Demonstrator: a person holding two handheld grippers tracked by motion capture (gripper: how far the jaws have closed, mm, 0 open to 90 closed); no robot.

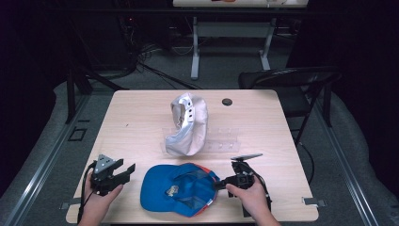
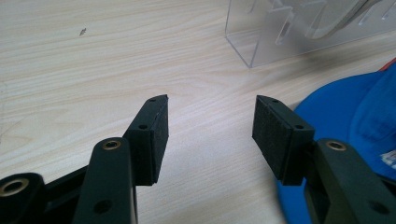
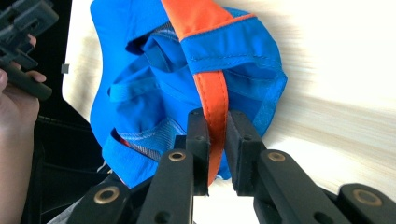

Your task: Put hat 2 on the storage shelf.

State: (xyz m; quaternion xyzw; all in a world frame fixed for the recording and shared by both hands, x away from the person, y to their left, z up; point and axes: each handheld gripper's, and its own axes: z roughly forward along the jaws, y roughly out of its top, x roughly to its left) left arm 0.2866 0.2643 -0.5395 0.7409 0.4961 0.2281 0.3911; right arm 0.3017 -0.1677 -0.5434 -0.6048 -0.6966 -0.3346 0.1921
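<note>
Blue fabric cap with orange trim [image 1: 181,188] lies on our near edge of the pale wood-grain bench [image 1: 141,117], between our two hands. Its underside faces up, so we see the soft folded lining and stitched seams, while the brim is partly tucked under the crown and hard to trace. In the right gripper view the cap's [image 3: 187,93] orange band runs straight down between the black jaws, and the right hand-held gripper [image 1: 222,184] is clamped on that band at the cap's right edge — the fabric beyond is slightly blurred.

Our left hand-held gripper [image 1: 127,172] sits just left of the cap with its jaws standing apart, nothing between the flat, rough black pads [image 2: 161,135]; in its own view the cap [image 2: 355,116] is cut off at the right edge.

Farther back, a silvery-white cap with a row of small eyelet holes [image 1: 187,123] rests on a clear acrylic slotted stand [image 1: 221,143]. The stand is nearly invisible from above; we make out its edges and slots better in the left gripper view [image 2: 261,42], where its top is cropped. A small dark round disc [image 1: 227,101] lies near the bench's far edge — what it is we cannot tell.
</note>
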